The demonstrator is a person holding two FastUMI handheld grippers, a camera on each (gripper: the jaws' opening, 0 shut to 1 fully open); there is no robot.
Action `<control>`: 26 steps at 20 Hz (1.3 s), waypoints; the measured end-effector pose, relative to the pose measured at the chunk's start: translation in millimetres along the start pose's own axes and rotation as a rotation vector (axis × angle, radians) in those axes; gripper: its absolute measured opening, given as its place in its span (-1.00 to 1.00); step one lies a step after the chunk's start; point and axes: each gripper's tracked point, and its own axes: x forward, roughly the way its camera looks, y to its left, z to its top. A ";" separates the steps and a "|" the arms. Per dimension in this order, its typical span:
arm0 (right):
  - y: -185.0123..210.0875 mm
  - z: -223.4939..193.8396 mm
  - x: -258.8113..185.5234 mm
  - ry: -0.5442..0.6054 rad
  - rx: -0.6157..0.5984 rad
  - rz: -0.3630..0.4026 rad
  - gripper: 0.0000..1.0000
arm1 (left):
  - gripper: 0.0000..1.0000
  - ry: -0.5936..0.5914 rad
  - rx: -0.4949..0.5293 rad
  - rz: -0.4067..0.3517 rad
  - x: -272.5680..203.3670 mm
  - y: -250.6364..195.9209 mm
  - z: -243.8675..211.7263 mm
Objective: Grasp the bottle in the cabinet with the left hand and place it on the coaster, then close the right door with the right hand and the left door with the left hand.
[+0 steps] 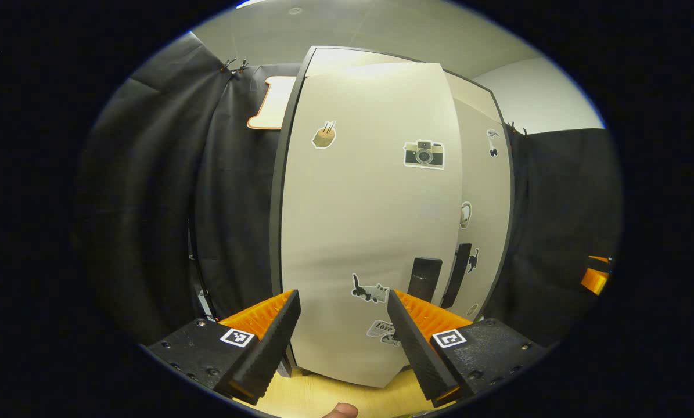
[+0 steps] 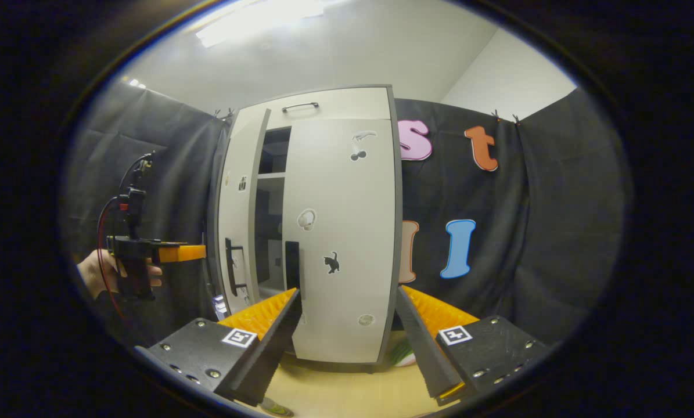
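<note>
The white cabinet [image 2: 335, 110] stands on a light wooden table [image 2: 347, 389]. Its right door [image 2: 347, 232] lies flush, with a black handle [image 2: 292, 264] at its edge. The left door [image 2: 236, 220] stands ajar, leaving a dark gap [image 2: 268, 220] onto the shelves. In the left gripper view that left door [image 1: 370, 220] with its stickers is close ahead, its handle [image 1: 425, 278] just beyond my right fingertip. My left gripper [image 1: 342, 296] is open and holds nothing. In the right gripper view a hand [image 2: 94, 273] holds the left gripper [image 2: 181, 252] beside the left door. My right gripper [image 2: 347, 290] is open before the right door.
Black cloth walls surround the cabinet. A small green and white object [image 2: 402, 354] lies on the table by the cabinet's right foot, half hidden behind my finger. The right gripper's tip [image 1: 593, 278] shows at the far right of the left gripper view.
</note>
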 end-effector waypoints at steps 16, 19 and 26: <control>35.9 1.1 -18.3 0.007 -0.006 0.052 0.96 | 0.82 0.010 -0.001 0.040 -66.3 5.6 -10.4; 40.3 2.4 -20.3 0.003 -0.012 0.051 0.96 | 0.92 0.015 -0.008 0.043 -75.1 -1.0 -15.4; 45.2 -1.0 -17.6 0.010 -0.026 0.056 0.96 | 0.92 0.018 0.012 0.022 -81.4 -20.4 -24.0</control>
